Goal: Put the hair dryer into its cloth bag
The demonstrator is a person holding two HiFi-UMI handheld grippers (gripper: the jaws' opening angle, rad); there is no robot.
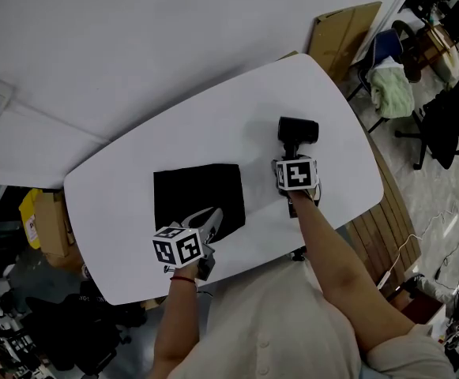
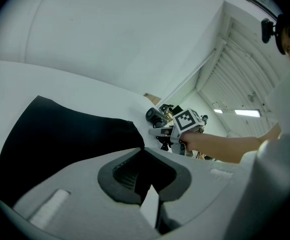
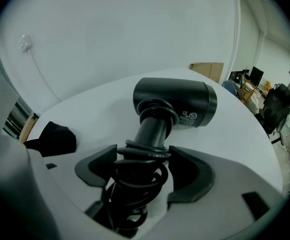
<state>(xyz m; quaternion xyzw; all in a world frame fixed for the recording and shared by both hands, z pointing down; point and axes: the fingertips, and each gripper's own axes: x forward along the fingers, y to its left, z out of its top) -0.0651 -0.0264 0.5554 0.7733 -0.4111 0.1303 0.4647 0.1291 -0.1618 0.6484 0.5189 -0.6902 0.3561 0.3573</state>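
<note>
The person is leaning over the white bench, working a gripper in each hand. The cloth bag is lying flat and black in the middle of it. The left gripper is sitting at the bag's near right corner. In the left gripper view its jaws are drawn together, tips meeting right at that corner of the bag. They are looking to me as though they are pinching the edge there, though the cloth is too dark and thin for me to be sure.

The hair dryer is off to the bag's right, with bare bench showing between the two. The right gripper is clamping its handle. Its jaws are standing partly apart, one pad on each side, pressing on the cord coiled round the handle. The handle is running away from the person, roughly alongside the bag's right edge, and the barrel is sitting crosswise at the far end. Whether the dryer is resting on the bench or hanging just above it, I cannot tell.

I judge the next move is hanging on this: the dryer's long axis is lying parallel to the bag rather than pointing into it. So the right hand is going to have to swing it leftward and turn it toward the mouth. Which edge is the mouth I cannot make out. The left gripper, being the one at the bag, is the one placed to lift it open.
</note>
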